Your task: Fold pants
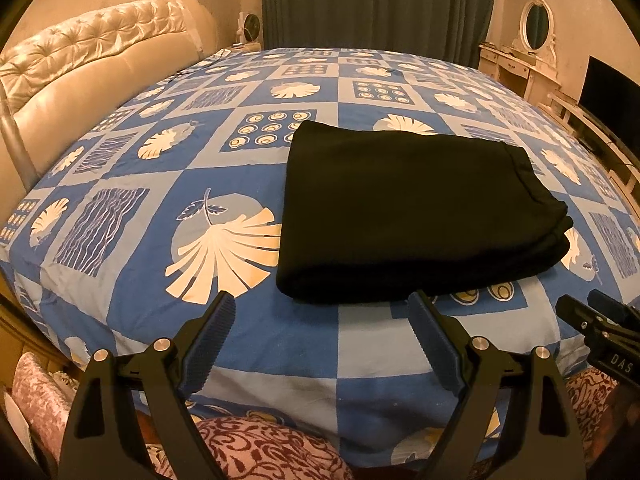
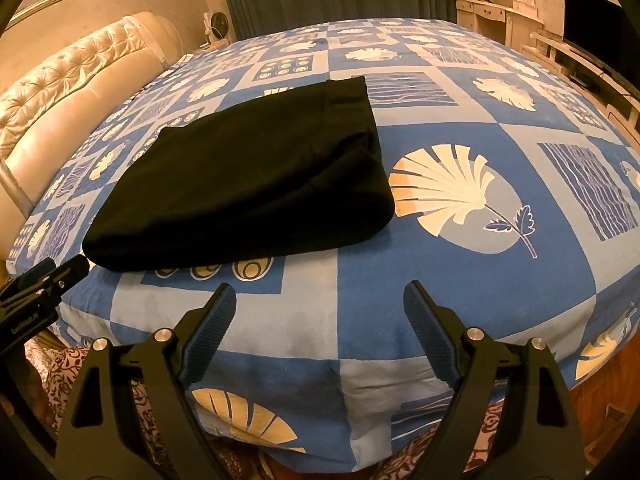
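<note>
Black pants (image 1: 416, 216) lie folded into a thick rectangle on the blue patterned bedspread (image 1: 168, 184), near the bed's front edge. They also show in the right wrist view (image 2: 256, 184), left of centre. My left gripper (image 1: 322, 304) is open and empty, just in front of the pants' near edge, apart from them. My right gripper (image 2: 320, 294) is open and empty, in front of and right of the pants. The right gripper's tip shows at the left wrist view's right edge (image 1: 592, 320); the left gripper's tip shows at the right wrist view's left edge (image 2: 52, 280).
A cream tufted headboard (image 1: 80, 68) runs along the left. Dark curtains (image 1: 376, 0) hang behind the bed. A white dresser with an oval mirror (image 1: 532, 36) and a dark screen (image 1: 612, 88) stand at the right. Patterned pink cloth (image 1: 256, 448) lies below the bed's front edge.
</note>
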Demonstrator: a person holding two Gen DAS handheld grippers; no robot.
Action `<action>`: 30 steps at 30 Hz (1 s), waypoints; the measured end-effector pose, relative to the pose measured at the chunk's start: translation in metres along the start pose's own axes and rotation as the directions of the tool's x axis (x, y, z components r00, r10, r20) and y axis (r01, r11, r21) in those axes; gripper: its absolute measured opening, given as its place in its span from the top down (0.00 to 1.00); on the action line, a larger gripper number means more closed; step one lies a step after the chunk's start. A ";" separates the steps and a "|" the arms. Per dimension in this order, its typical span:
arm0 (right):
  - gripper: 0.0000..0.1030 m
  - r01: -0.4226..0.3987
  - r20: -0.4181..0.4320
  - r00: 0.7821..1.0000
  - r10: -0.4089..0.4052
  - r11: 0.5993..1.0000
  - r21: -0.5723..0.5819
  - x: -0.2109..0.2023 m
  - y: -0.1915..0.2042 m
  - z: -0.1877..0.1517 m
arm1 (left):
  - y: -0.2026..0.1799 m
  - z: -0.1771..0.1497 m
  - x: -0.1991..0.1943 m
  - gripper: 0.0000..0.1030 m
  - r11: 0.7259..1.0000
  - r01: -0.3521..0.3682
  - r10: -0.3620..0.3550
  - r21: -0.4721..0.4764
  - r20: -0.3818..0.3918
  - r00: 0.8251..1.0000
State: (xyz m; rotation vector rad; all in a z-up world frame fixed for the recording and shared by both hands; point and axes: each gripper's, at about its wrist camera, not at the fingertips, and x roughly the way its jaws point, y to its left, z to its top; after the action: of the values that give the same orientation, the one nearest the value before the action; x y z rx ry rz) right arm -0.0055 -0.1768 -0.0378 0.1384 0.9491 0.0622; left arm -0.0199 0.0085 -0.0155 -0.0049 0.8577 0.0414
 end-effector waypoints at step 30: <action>0.17 -0.009 -0.026 1.000 0.009 1.000 0.021 0.009 -0.008 -0.004 | -0.005 0.006 -0.016 0.10 1.000 0.023 -0.022 -0.011 0.034 0.999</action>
State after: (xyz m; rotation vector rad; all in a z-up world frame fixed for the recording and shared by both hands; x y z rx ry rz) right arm -0.0037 -0.1831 -0.0487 0.1617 0.9759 0.0622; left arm -0.0254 0.0032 0.0007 -0.0247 0.8239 0.0251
